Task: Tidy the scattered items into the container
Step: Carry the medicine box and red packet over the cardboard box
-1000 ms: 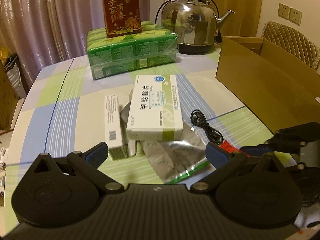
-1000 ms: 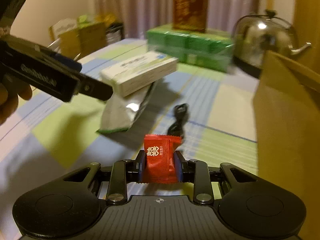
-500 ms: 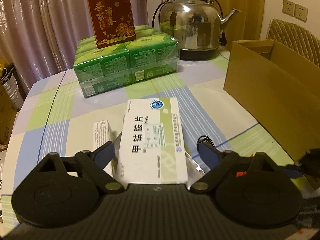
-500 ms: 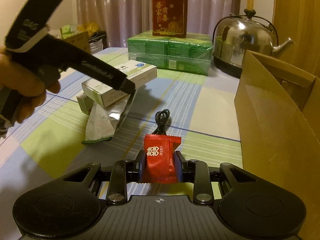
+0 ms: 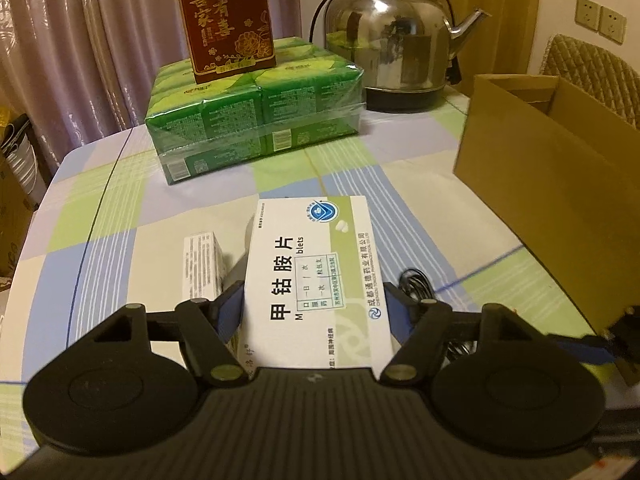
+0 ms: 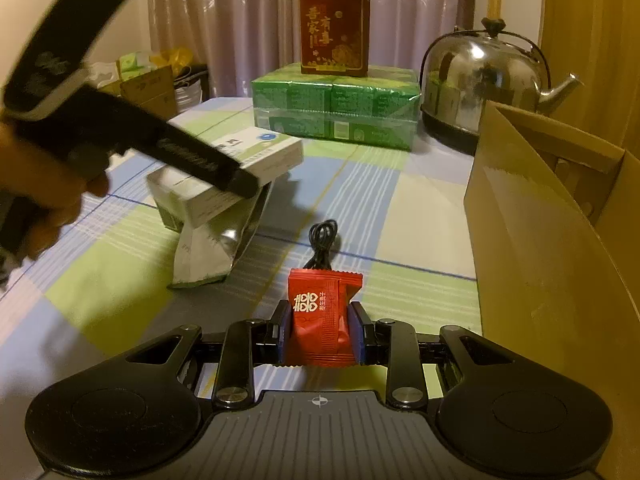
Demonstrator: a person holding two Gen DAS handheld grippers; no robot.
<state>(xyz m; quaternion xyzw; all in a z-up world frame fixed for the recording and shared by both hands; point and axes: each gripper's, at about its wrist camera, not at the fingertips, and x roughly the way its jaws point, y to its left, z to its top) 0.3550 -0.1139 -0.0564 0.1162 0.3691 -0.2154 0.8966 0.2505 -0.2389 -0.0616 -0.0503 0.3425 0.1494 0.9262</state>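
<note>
Both jaws clamped: left gripper (image 5: pixel 316 312) on medicine box (image 5: pixel 316 276), right gripper (image 6: pixel 320 336) on red sachet (image 6: pixel 322 316) (cardboard box (image 6: pixel 540 256) edge beside).

white medicine box (image 5: pixel 316 276): "甲钴胺片", "blets"; dark red carton (image 5: pixel 226 16): "吾家有喜"; red sachet (image 6: pixel 320 316): "囍".

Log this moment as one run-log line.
left gripper: closing around white medicine box | right gripper: shut on red candy packet | cardboard box: open, on right | black cable: on table
</note>
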